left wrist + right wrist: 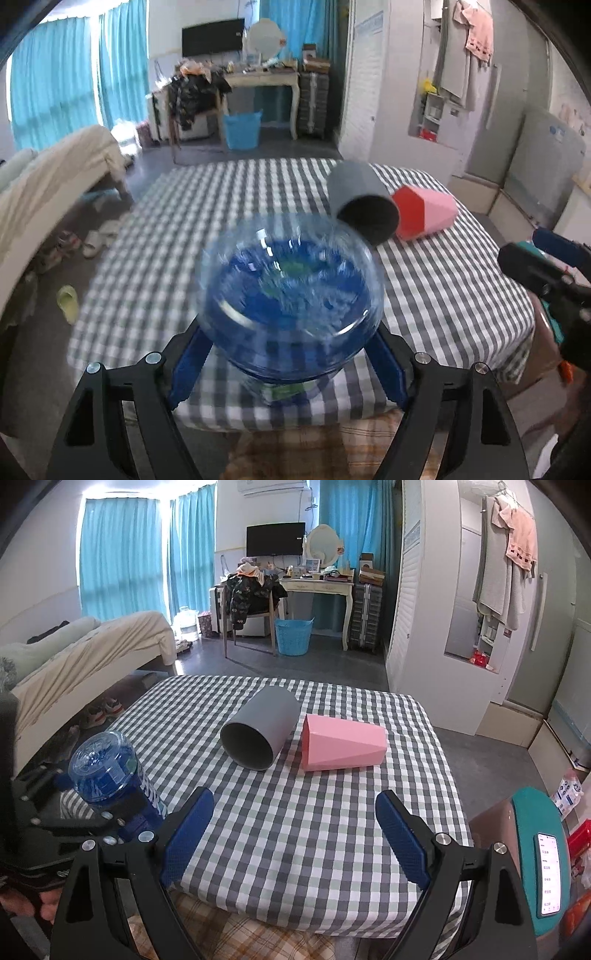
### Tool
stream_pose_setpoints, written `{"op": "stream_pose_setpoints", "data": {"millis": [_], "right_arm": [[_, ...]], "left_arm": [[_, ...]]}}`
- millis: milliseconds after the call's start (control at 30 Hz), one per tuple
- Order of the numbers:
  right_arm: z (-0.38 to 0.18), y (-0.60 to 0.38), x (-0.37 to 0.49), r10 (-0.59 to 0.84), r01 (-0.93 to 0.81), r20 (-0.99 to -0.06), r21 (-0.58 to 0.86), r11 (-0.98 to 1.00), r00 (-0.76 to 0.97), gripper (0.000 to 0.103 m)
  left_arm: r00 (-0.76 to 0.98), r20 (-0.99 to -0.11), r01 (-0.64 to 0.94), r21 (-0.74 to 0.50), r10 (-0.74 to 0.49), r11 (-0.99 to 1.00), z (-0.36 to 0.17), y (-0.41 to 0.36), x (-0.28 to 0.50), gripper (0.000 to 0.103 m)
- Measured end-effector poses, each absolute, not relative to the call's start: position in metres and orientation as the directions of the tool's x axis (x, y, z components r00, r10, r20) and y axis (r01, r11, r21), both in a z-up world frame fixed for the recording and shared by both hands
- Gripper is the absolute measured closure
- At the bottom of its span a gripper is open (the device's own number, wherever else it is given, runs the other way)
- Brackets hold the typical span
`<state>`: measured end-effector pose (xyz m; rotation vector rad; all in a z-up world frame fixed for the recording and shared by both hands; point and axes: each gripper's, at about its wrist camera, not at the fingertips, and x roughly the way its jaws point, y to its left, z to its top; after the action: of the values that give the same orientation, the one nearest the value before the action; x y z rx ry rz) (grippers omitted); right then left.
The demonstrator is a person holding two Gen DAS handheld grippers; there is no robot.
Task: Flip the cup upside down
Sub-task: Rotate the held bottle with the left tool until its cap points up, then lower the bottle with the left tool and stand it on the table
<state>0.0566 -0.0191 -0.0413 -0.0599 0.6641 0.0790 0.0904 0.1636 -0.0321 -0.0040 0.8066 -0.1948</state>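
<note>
My left gripper (pixel 290 363) is shut on a clear blue plastic cup (pixel 291 295), held above the near edge of the checked table with its round end toward the camera; the cup is motion-blurred. The same cup (pixel 105 764) shows at the left in the right wrist view, held by the left gripper (pixel 122 814). My right gripper (pixel 293 834) is open and empty over the table's near edge; it shows at the right edge in the left wrist view (pixel 546 273).
A grey cup (pixel 262 731) and a pink faceted cup (pixel 341 742) lie on their sides mid-table on the checked cloth (pixel 295 812); both show in the left wrist view (pixel 360 195) (pixel 428 214). A phone (pixel 548 873) lies on a teal stool at right. A bed (pixel 92 646) is at left.
</note>
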Motion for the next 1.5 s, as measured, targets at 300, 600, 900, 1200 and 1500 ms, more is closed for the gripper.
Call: {"op": "stream_pose_setpoints", "data": {"millis": [300, 600, 900, 1200, 1500], "right_arm": [[-0.046, -0.016, 0.061, 0.046, -0.089, -0.634, -0.035, 0.995, 0.772, 0.013], [-0.057, -0.014, 0.071, 0.040, -0.084, -0.657, -0.036, 0.996, 0.753, 0.013], [-0.063, -0.017, 0.079, 0.033, -0.075, -0.668, -0.034, 0.997, 0.744, 0.013], [-0.053, -0.021, 0.070, 0.018, -0.060, -0.649, -0.042, 0.997, 0.761, 0.013], [-0.011, -0.025, 0.033, 0.011, -0.035, -0.541, -0.033, 0.999, 0.841, 0.013]], "left_arm": [[0.737, -0.649, 0.175, -0.088, -0.190, 0.981, -0.035, 0.164, 0.098, 0.034], [0.783, -0.593, 0.182, -0.070, -0.188, 0.981, -0.043, 0.153, 0.119, 0.034], [0.785, -0.589, 0.192, -0.063, -0.192, 0.979, -0.050, 0.146, 0.120, 0.031], [0.840, -0.518, 0.180, -0.021, -0.164, 0.984, -0.015, 0.148, 0.118, 0.008], [0.919, -0.358, 0.144, -0.078, -0.163, 0.986, 0.057, 0.182, 0.082, 0.003]]}}
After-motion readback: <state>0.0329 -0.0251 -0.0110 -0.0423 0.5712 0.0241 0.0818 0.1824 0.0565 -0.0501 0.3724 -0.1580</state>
